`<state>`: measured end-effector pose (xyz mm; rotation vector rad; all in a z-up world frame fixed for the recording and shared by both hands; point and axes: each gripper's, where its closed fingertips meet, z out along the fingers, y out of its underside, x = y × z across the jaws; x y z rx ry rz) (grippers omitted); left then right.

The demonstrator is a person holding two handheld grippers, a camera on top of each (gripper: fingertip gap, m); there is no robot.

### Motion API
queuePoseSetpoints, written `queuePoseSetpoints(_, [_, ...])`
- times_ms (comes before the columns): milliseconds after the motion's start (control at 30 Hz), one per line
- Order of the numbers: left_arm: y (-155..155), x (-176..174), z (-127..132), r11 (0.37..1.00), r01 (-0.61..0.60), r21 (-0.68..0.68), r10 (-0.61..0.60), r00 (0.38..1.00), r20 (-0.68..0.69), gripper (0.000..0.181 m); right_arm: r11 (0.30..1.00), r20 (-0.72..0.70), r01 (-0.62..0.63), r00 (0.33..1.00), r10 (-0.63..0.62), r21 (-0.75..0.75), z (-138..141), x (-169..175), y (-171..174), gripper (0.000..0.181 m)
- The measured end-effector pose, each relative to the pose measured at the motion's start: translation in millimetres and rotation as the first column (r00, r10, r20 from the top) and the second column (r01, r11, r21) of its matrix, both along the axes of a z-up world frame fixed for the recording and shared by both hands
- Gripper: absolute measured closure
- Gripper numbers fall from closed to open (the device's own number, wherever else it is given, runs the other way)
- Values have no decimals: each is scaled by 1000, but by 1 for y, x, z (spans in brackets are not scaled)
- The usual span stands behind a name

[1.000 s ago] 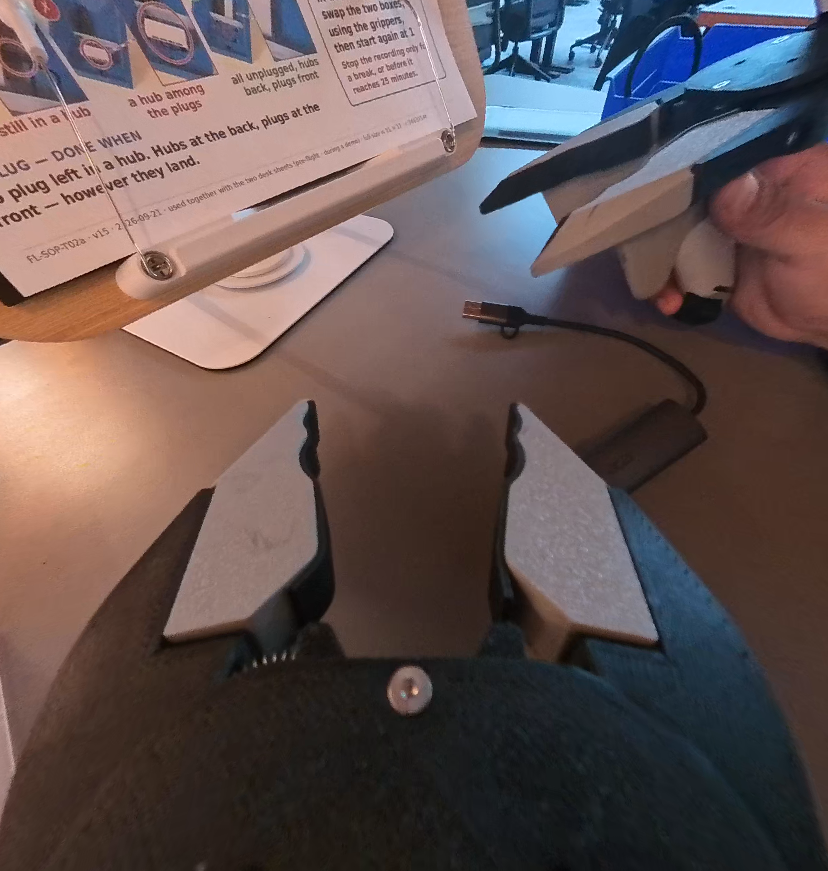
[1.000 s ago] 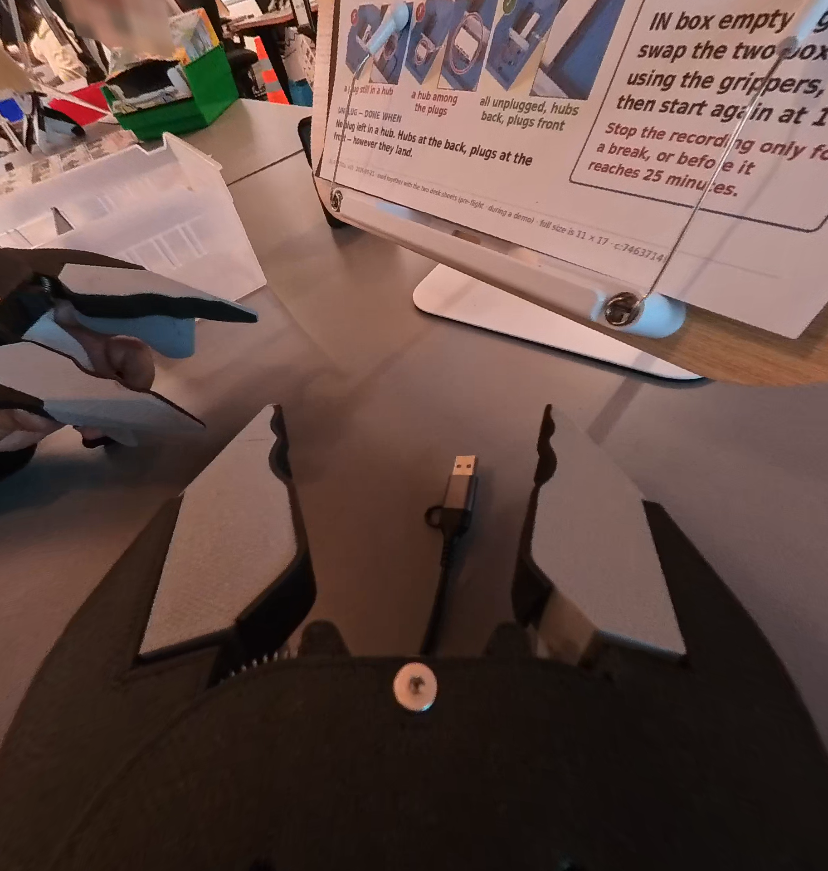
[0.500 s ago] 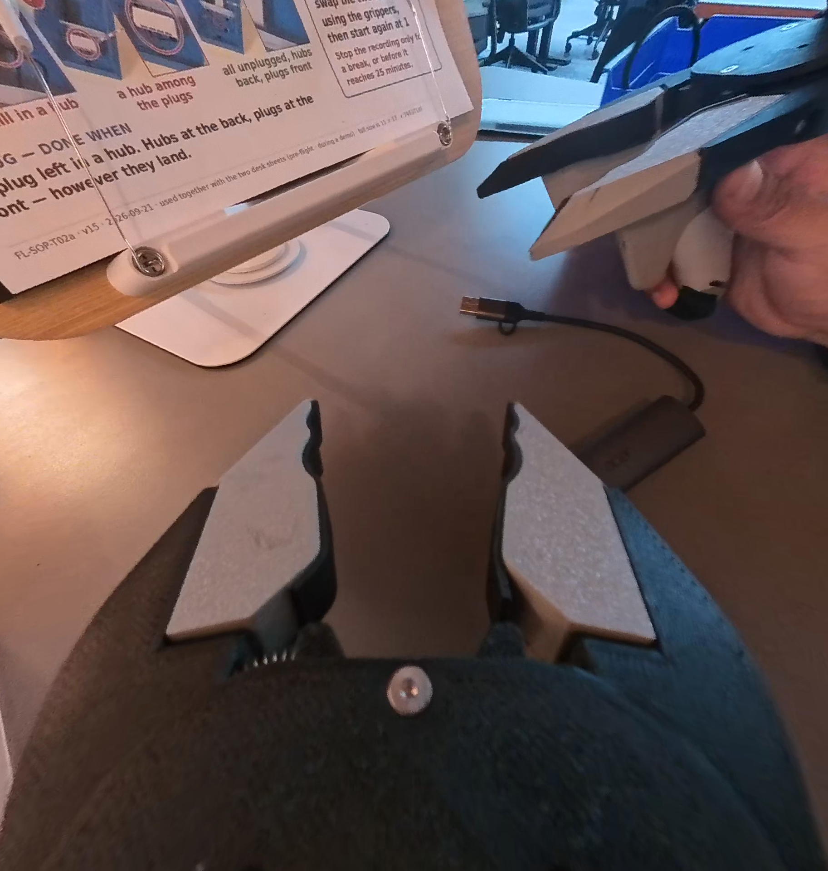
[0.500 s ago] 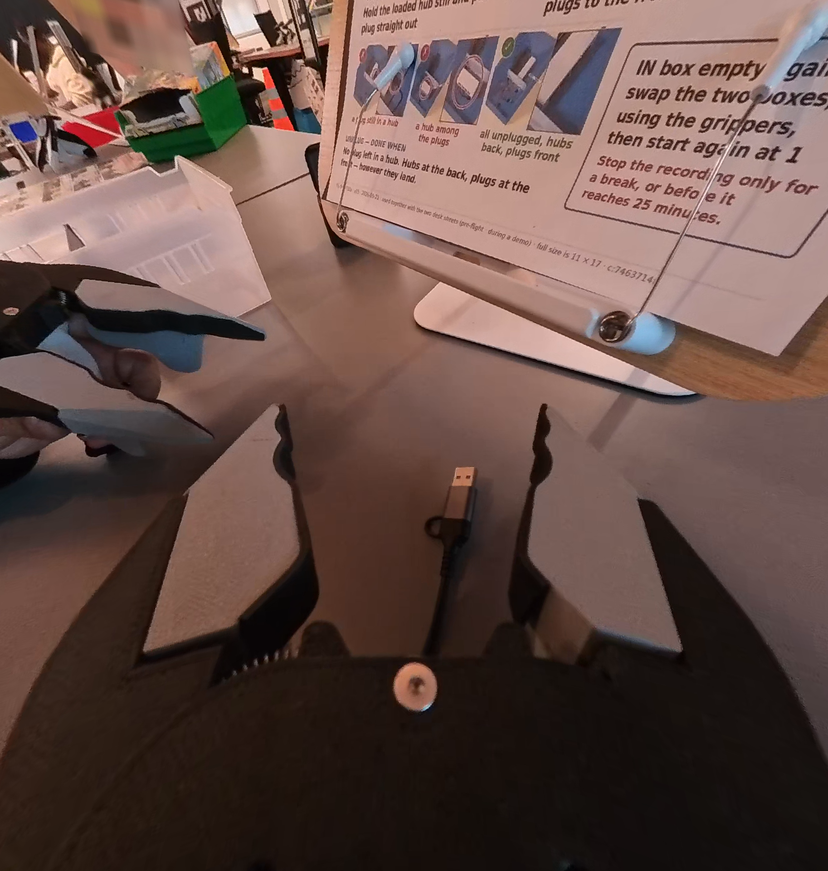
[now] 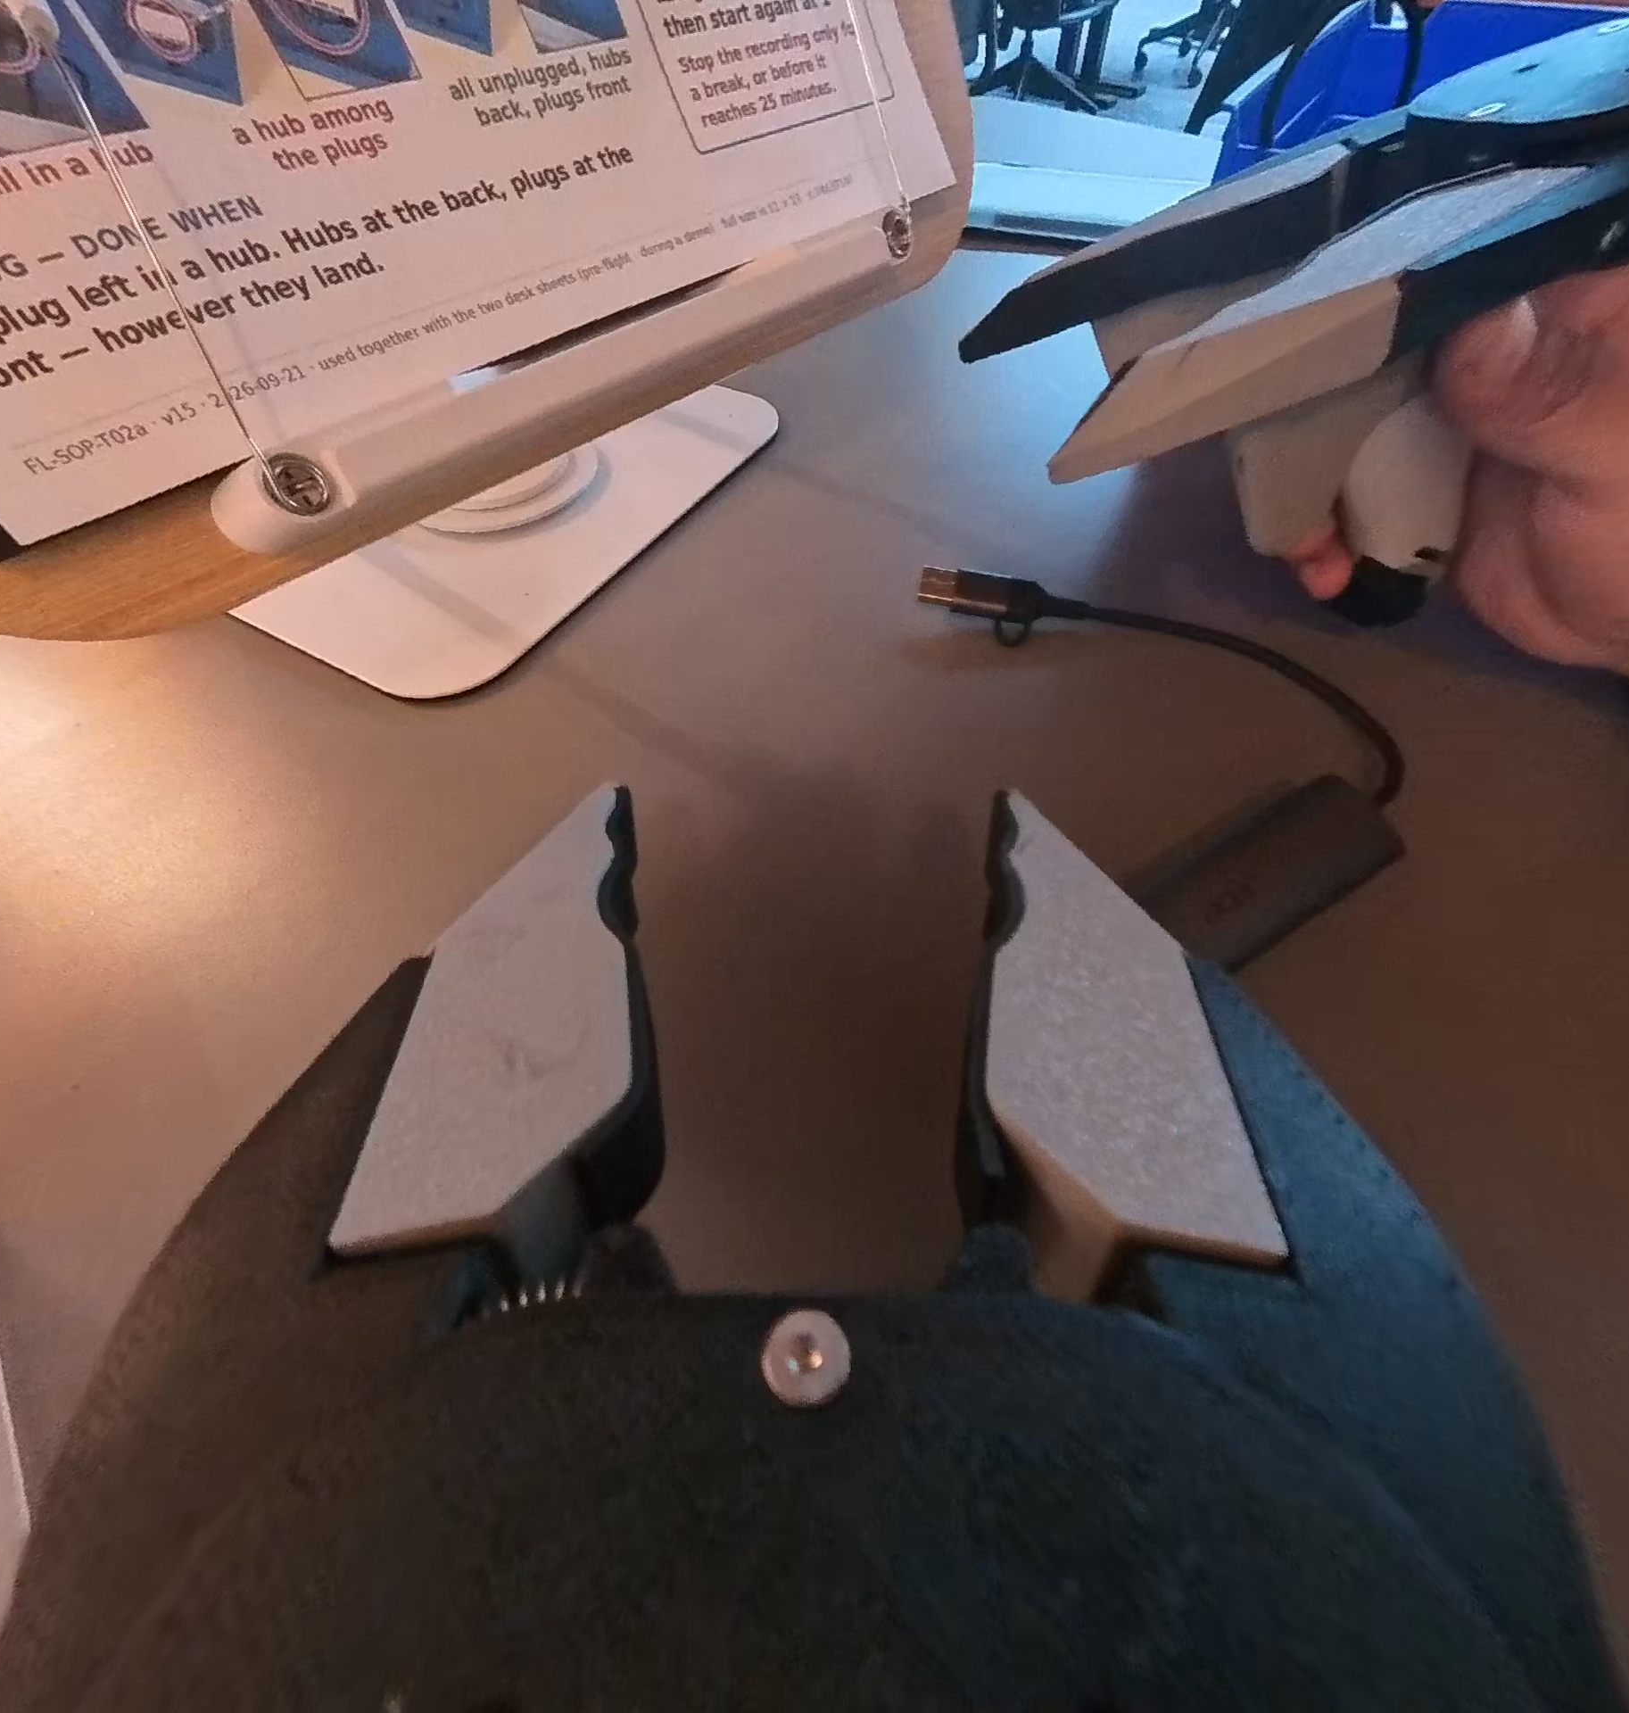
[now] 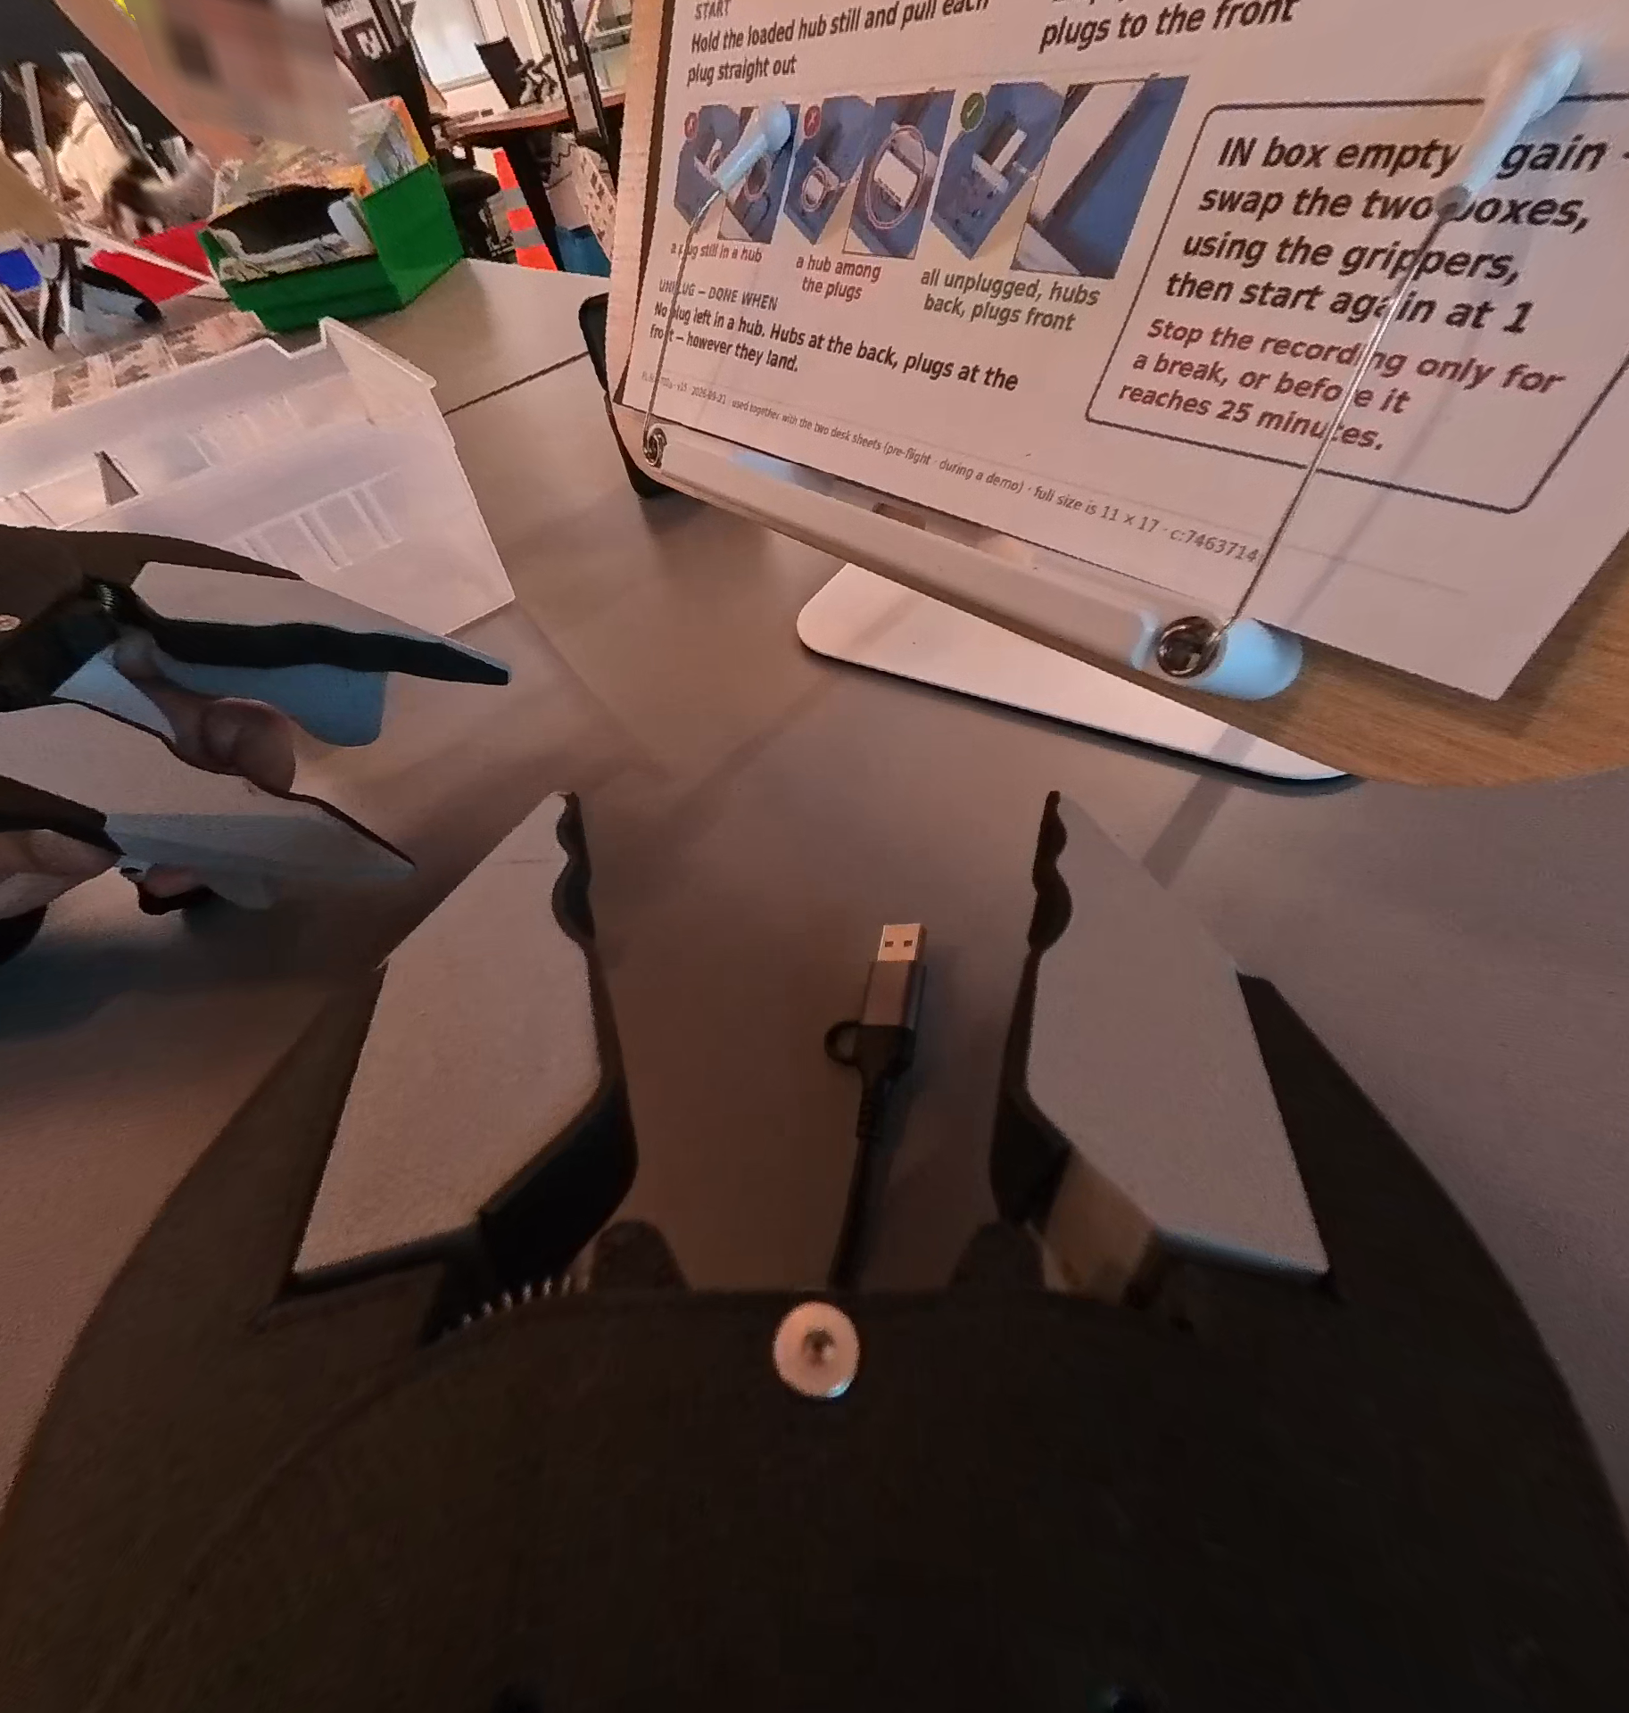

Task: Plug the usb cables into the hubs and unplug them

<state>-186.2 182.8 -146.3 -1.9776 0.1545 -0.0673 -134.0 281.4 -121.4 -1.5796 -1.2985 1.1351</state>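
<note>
On the worktop (image 5: 236, 834): one dark hub (image 5: 1274, 876) with one attached cable (image 5: 1256, 653) ending in one USB plug (image 6: 894, 973), one instruction sheet stand (image 6: 1024, 640), one clear plastic box (image 6: 236, 491), one green bin (image 6: 357, 269); two grippers, left gripper (image 5: 806, 890) and right gripper (image 6: 811, 899).
</note>
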Motion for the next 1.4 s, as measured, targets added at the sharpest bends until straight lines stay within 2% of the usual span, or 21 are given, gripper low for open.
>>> queuePoseSetpoints(1000, [0, -4, -6, 999, -21, -42, 20, 1000, -17, 102, 1000, 3, 4, 1000, -4, 8, -1, 0, -1, 92])
queuePoseSetpoints(1400, [-1, -5, -3, 999, -42, -14, 41, 995, -86, 108, 998, 51, 28, 998, -31, 59, -8, -1, 2, 96])
